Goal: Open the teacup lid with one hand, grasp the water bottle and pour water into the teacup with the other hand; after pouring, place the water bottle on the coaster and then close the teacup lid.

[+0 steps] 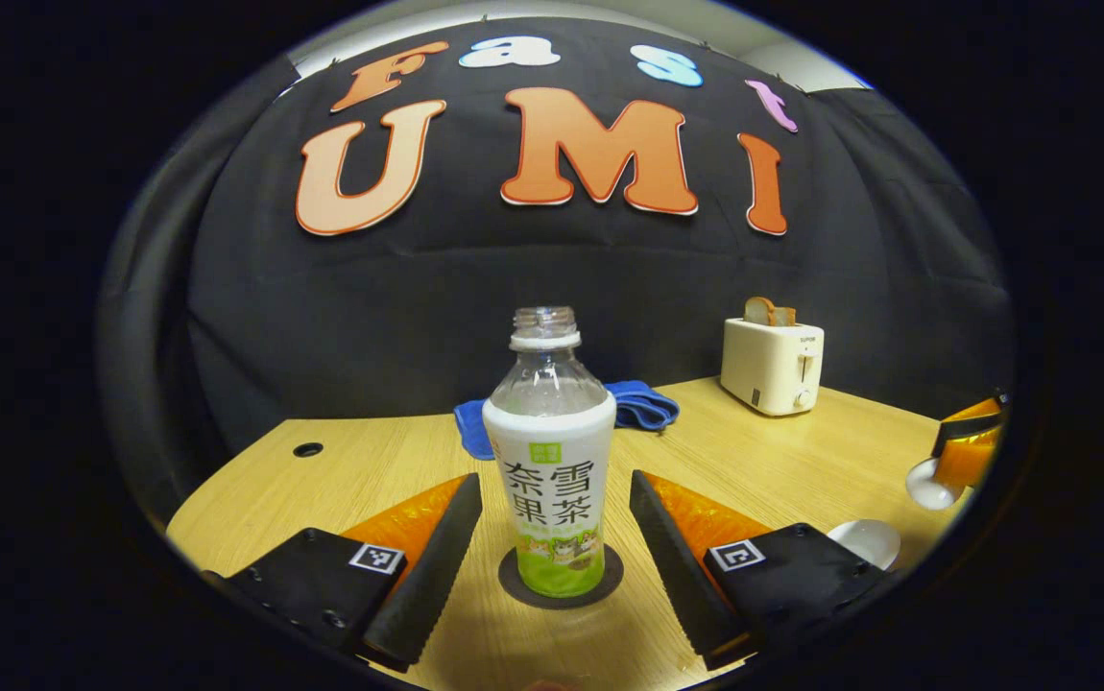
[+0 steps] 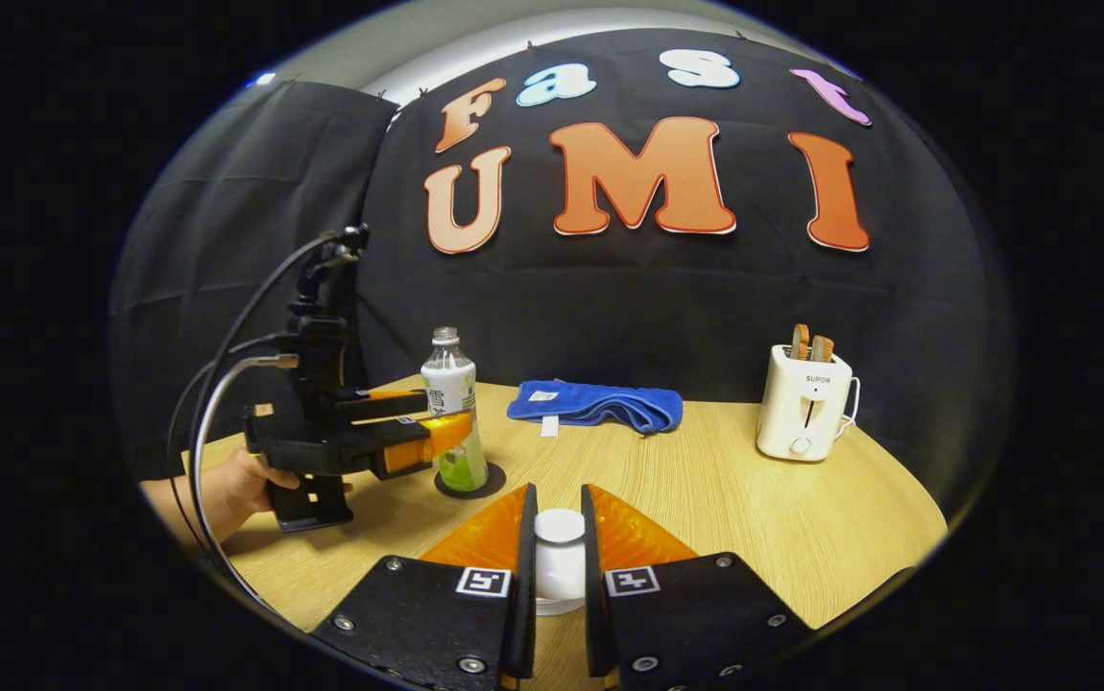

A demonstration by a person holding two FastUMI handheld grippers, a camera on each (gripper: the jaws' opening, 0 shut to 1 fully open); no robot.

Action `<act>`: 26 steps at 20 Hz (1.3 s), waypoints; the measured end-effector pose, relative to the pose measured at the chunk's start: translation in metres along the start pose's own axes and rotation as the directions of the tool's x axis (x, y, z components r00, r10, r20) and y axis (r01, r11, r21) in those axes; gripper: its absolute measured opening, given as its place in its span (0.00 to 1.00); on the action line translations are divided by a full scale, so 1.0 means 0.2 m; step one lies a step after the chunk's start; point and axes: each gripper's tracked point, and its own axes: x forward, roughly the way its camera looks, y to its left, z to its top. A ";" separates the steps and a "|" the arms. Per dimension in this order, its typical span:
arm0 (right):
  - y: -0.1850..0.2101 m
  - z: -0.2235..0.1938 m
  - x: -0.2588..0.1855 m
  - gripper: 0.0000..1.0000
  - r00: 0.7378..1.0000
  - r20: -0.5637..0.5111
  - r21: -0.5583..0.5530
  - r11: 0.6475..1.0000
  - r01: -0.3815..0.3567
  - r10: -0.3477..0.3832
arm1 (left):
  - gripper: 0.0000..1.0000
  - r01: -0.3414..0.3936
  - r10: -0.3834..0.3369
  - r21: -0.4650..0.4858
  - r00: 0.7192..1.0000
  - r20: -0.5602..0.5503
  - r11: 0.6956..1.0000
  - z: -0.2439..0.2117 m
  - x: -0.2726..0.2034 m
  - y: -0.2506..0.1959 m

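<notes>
Water bottle (image 1: pixel 549 461): uncapped thin plastic, seemingly light and crushable, standing on the coaster (image 1: pixel 516 583); best gripped mid-label. Left gripper (image 1: pixel 552 547) is straddling it, jaws spread. Right gripper (image 2: pixel 558 561) is pinching the teacup lid (image 2: pixel 560 559); probably ceramic, slippery, fragile.

water bottle (image 1: pixel 549 451) stands on coaster (image 1: pixel 561 580); cloth (image 1: pixel 643 404) behind it, toaster (image 1: pixel 771 365) right.
</notes>
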 end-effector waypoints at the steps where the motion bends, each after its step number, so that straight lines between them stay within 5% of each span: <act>1: 0.01 -0.01 0.01 0.22 1.000 -0.006 -0.003 1.000 -0.002 0.002 | 0.99 -0.001 0.001 -0.001 1.000 0.012 1.000 0.01 -0.03 0.00; 18: 0.10 -0.23 0.18 0.22 0.999 -0.049 -0.014 1.000 -0.012 0.012 | 0.96 -0.042 0.040 0.021 0.994 0.105 0.999 0.10 -0.32 0.01; 26: 0.11 -0.26 0.20 0.25 0.999 -0.050 -0.030 1.000 -0.005 0.003 | 0.99 -0.013 0.019 -0.050 0.991 0.130 0.999 0.11 -0.40 -0.03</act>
